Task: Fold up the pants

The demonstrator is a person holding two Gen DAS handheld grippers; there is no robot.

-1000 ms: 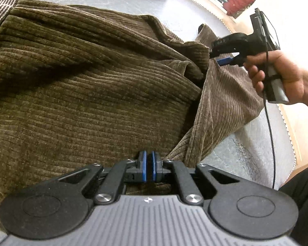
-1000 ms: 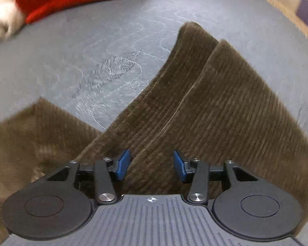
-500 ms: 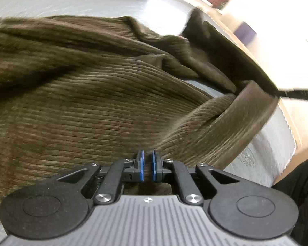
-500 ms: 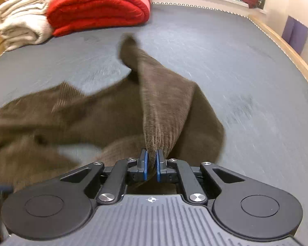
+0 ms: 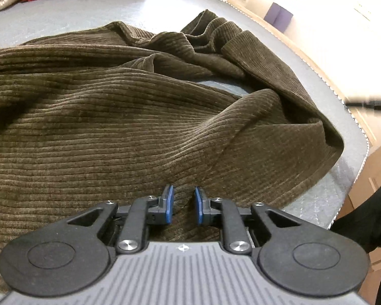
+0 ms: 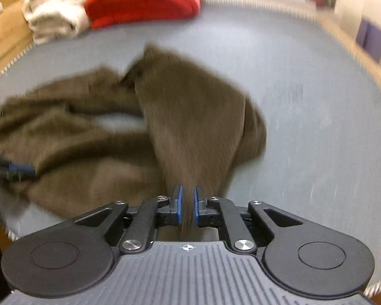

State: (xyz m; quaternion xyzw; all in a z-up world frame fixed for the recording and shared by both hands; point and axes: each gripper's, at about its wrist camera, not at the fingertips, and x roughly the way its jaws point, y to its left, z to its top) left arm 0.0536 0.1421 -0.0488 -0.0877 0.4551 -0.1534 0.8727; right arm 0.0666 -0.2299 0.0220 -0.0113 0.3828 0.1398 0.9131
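Right tool (image 6: 188, 204) grips pants (image 6: 190, 117); left tool (image 5: 183, 204) parted.

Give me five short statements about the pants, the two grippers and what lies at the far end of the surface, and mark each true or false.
1. The pants are brown corduroy. True.
2. The right gripper has pants fabric between its blue pads. True; its jaws have just been opening a little, with the cloth still between them.
3. The pants lie neatly folded into a flat rectangle. False; they are rumpled, with a bare patch of the grey surface showing between the folds.
4. A folded red item lies at the far end of the surface beside a cream one. True.
5. The left gripper is clamped tight on the fabric. False; its jaws have just been opening and a gap shows between its pads, over the cloth.
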